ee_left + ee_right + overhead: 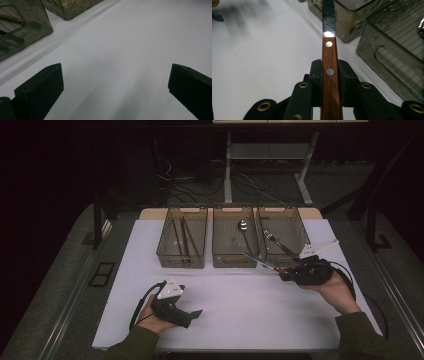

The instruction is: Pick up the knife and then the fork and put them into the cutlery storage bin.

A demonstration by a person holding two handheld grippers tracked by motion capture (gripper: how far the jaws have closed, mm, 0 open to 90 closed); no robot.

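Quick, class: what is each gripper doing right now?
Left gripper: open, nothing between its jaws.
Right gripper: shut on the knife, clamped at its wooden handle.

knife (329, 65): red-brown wood handle, silver rivets, shiny steel blade. right tool (329, 75): black, brass-coloured eyelets. left tool (115, 85): black. desk (240, 310): plain white. bins (235, 242): smoky translucent grey, ribbed line pattern.

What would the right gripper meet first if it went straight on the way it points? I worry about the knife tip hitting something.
Probably the middle bin: the knife held in the right gripper points at its near rim, though depth is unclear.
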